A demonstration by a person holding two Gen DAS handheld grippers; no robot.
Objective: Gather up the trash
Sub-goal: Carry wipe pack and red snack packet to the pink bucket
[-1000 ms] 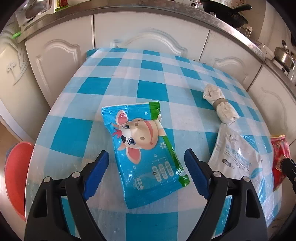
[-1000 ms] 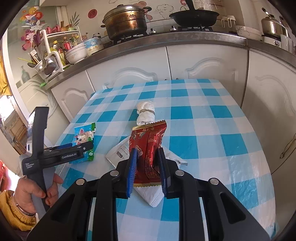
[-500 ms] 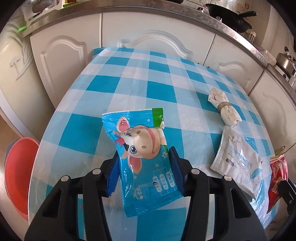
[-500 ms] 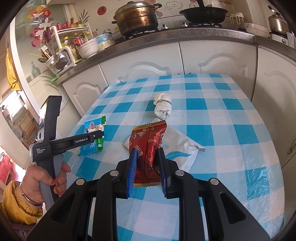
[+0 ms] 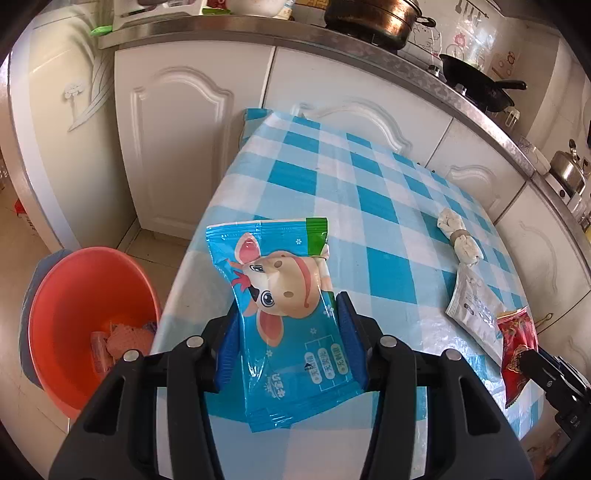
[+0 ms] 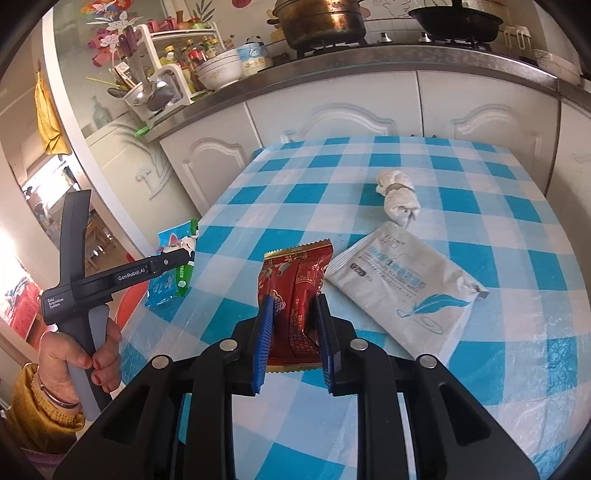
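Observation:
My left gripper (image 5: 288, 339) is shut on a blue cartoon-cow wrapper (image 5: 284, 295) and holds it lifted over the left edge of the blue checked table (image 5: 369, 199). It also shows in the right wrist view (image 6: 173, 258). My right gripper (image 6: 293, 332) is shut on a red snack wrapper (image 6: 295, 280), held above the table; that wrapper shows in the left wrist view (image 5: 517, 350). A white pouch (image 6: 402, 277) and a rolled white tissue wad (image 6: 399, 195) lie on the table. An orange basin (image 5: 85, 325) on the floor at the left holds some trash.
White kitchen cabinets (image 5: 192, 147) stand close behind the table, with a counter carrying a pot (image 6: 321, 22) and a pan (image 6: 454, 18). A dish rack (image 6: 159, 74) stands at the counter's left end. The floor lies left of the table.
My left gripper closed on the blue wrapper, lifted it and swung left toward the basin. My right gripper kept hold of the red wrapper and moved slightly.

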